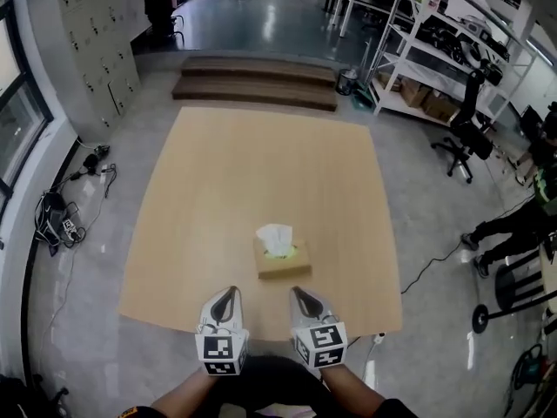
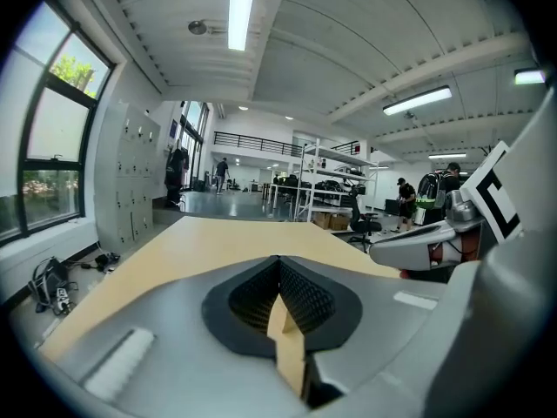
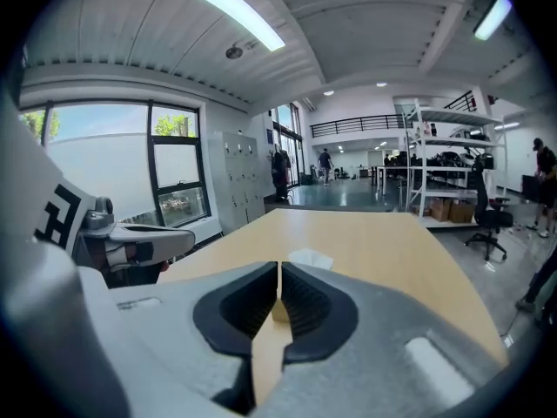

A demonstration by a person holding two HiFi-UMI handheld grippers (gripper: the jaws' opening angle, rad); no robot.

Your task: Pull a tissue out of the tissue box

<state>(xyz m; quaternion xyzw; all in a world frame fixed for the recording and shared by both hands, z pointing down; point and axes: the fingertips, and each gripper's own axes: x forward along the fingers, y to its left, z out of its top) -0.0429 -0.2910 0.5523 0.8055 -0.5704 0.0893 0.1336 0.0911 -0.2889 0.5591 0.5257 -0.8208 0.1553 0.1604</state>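
A tan tissue box (image 1: 283, 260) stands in the near half of the wooden table (image 1: 261, 172), with a white tissue (image 1: 275, 237) sticking up from its top. Both grippers hover side by side over the table's near edge, short of the box. My left gripper (image 1: 230, 293) is shut, its tips meeting with nothing between them (image 2: 278, 261). My right gripper (image 1: 298, 293) is shut too, and empty (image 3: 278, 268). In the right gripper view the tissue (image 3: 311, 258) peeks just over the right jaw, and the box (image 3: 279, 313) shows through the gap below the tips.
Wooden steps (image 1: 257, 81) lie beyond the table's far end. White shelving (image 1: 439, 50) and an office chair (image 1: 466, 138) stand at the right, where a person (image 1: 513, 225) sits. Cables (image 1: 61, 216) lie on the floor at the left, near grey lockers (image 1: 96, 33).
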